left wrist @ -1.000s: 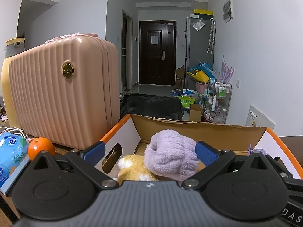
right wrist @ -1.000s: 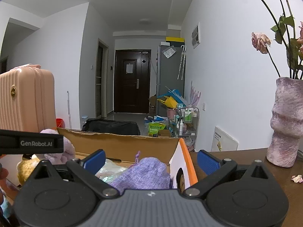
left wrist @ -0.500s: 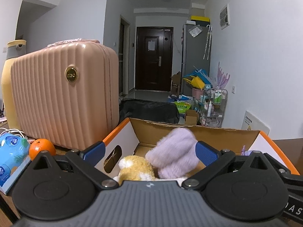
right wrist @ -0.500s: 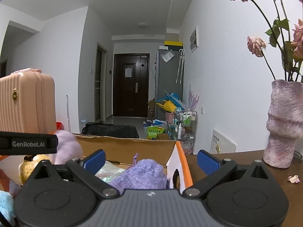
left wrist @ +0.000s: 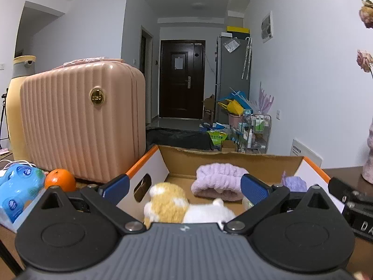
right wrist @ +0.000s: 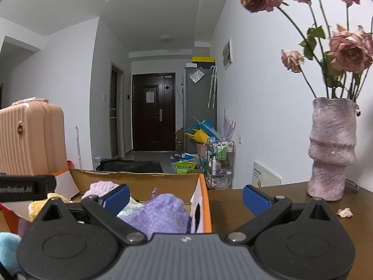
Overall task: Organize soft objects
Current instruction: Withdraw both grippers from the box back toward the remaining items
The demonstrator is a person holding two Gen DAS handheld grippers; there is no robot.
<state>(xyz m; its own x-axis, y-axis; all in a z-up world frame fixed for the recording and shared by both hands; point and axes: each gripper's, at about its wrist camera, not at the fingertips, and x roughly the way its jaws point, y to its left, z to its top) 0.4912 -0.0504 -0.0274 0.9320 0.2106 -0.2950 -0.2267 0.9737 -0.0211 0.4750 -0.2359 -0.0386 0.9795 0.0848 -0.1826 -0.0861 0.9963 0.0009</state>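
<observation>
An open cardboard box (left wrist: pixel 233 157) with orange-edged flaps holds the soft things. In the left wrist view a fluffy lilac headband (left wrist: pixel 218 182) lies in the box, behind a yellow-and-white plush toy (left wrist: pixel 172 204). A purple knit pouch (left wrist: pixel 295 183) sits at the box's right side and shows large in the right wrist view (right wrist: pixel 160 212). My left gripper (left wrist: pixel 184 185) is open and empty above the box's near side. My right gripper (right wrist: pixel 186 196) is open and empty over the box's right flap (right wrist: pixel 201 200). The headband also shows in the right wrist view (right wrist: pixel 100 187).
A pink ribbed suitcase (left wrist: pixel 84 121) stands left of the box. An orange (left wrist: pixel 60 179) and a blue pack (left wrist: pixel 16 186) lie at the left. A pink vase (right wrist: pixel 331 149) of dried roses stands on the brown table (right wrist: pixel 233 200) at the right. A light blue soft thing (right wrist: pixel 8 249) is at lower left.
The lilac headband was between my left fingers and has dropped into the box, lying flat. Both grippers have drawn back and risen a little.
</observation>
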